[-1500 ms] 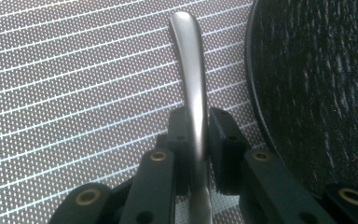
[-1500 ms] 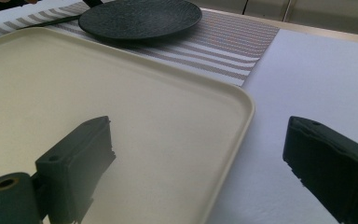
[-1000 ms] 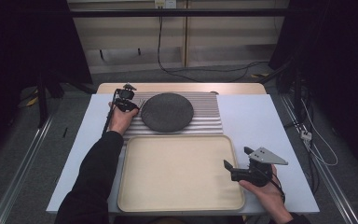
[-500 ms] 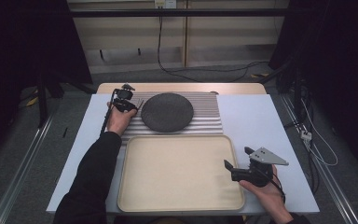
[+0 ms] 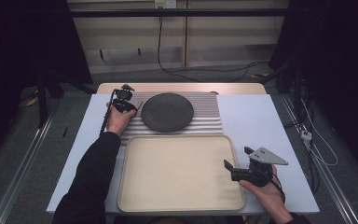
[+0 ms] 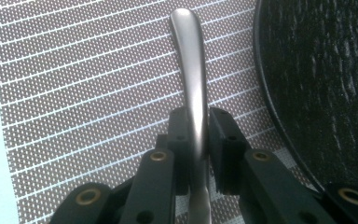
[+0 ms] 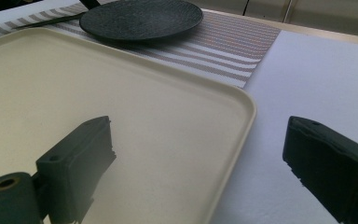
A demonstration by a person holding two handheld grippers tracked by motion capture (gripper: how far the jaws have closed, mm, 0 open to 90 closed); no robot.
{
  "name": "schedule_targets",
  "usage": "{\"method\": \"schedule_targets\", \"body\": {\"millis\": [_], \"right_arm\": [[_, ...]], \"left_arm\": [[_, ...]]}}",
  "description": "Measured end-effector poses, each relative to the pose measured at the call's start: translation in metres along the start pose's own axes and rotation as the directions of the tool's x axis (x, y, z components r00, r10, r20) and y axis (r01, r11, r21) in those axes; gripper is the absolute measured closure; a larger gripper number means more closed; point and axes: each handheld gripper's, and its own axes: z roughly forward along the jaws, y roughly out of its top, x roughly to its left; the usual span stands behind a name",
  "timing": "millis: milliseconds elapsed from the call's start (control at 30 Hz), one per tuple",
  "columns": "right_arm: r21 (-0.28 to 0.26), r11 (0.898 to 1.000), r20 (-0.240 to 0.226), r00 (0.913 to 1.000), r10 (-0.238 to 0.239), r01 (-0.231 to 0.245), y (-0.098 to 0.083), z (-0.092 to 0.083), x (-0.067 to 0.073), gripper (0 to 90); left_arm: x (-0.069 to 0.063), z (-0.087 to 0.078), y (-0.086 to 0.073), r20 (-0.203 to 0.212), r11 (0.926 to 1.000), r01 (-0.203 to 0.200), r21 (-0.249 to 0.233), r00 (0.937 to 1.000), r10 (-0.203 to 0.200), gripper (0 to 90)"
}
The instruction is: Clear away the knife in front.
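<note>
Where your left gripper (image 6: 198, 140) meets the striped placemat (image 6: 74, 93), its jaws are clamped on the metal handle (image 6: 193, 79) of a piece of cutlery, one pad pressing each side of the shaft. The handle runs straight up between the pads and curves away beyond them, lying over the placemat just left of the rim of the dark plate (image 6: 326, 84). Which kind of utensil it is cannot be told: the working end is hidden below the jaws.

The high view places that grip at the far left of the surface (image 5: 261, 116), your left hand (image 5: 117, 119) beside the plate on the placemat, with the cream tray (image 5: 177, 172) nearer you. There the utensil itself is too small to make out.

Your right gripper (image 5: 237, 169) hovers at the tray's right edge. The right gripper view shows its jaws wide apart with nothing between them, the left one over the tray (image 7: 121, 116), the right one over bare surface. It also shows the plate and placemat from a low angle.
</note>
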Motion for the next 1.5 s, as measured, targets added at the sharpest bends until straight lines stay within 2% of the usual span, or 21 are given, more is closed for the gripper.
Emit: {"method": "schedule_targets", "body": {"millis": [100,267,567,733,767,800,933,967,1067,1100,1400,1500], "right_arm": [[-0.001,1.0,-0.001,1.0,-0.001,0.001,0.0,0.0,0.0,8.2],[-0.001,1.0,-0.001,1.0,-0.002,0.002,0.0,0.0,0.0,8.2],[0.0,1.0,-0.001,1.0,0.0,0.0,0.0,0.0,0.0,8.2],[0.0,1.0,-0.002,1.0,-0.003,0.003,0.0,0.001,0.001,8.2],[0.0,1.0,-0.002,1.0,-0.003,0.003,0.0,0.001,0.001,8.2],[0.0,1.0,-0.003,1.0,-0.001,0.001,0.0,0.001,0.001,8.2],[0.0,1.0,-0.003,1.0,-0.001,0.001,0.0,0.0,0.001,8.2],[0.0,1.0,-0.003,1.0,0.0,0.0,0.0,0.0,0.001,8.2],[0.0,1.0,-0.003,1.0,0.0,0.0,0.001,0.0,0.001,8.2],[-0.002,1.0,-0.002,1.0,0.0,0.0,0.001,0.0,0.001,8.2],[-0.001,1.0,-0.002,1.0,-0.004,0.004,0.001,0.001,0.002,8.2],[-0.002,1.0,-0.002,1.0,-0.006,0.006,0.001,0.0,0.002,8.2]], "left_arm": [[0.001,0.0,0.0,0.011,0.9999,0.012,0.005,0.9999,-0.012,78.7],[0.0,0.0,0.0,-0.002,0.9999,-0.006,0.009,1.0,0.006,78.7],[-0.002,-0.002,0.001,-0.012,0.9998,-0.01,0.02,0.9999,0.01,79.8],[-0.003,-0.007,0.002,0.006,0.9999,-0.002,0.012,1.0,0.002,79.9],[-0.003,-0.008,0.002,0.012,0.9998,-0.013,0.016,0.9998,0.013,79.9],[-0.004,-0.01,0.002,-0.002,0.9998,-0.015,0.012,0.9999,0.015,79.9],[-0.004,-0.019,0.0,0.012,0.9999,-0.014,0.0,0.9998,0.014,79.9],[-0.004,-0.021,0.0,0.017,0.9997,-0.024,-0.002,0.9996,0.024,79.9],[-0.004,-0.027,-0.003,0.015,0.9997,-0.011,-0.021,0.9998,0.011,79.8],[-0.004,-0.029,-0.004,0.007,0.9995,-0.021,-0.025,0.9998,0.021,79.8],[-0.009,-0.049,-0.01,0.02,0.9981,-0.04,-0.046,0.9989,0.041,79.8],[-0.013,-0.055,-0.012,0.024,0.9962,-0.07,-0.053,0.9972,0.071,79.8]]}}
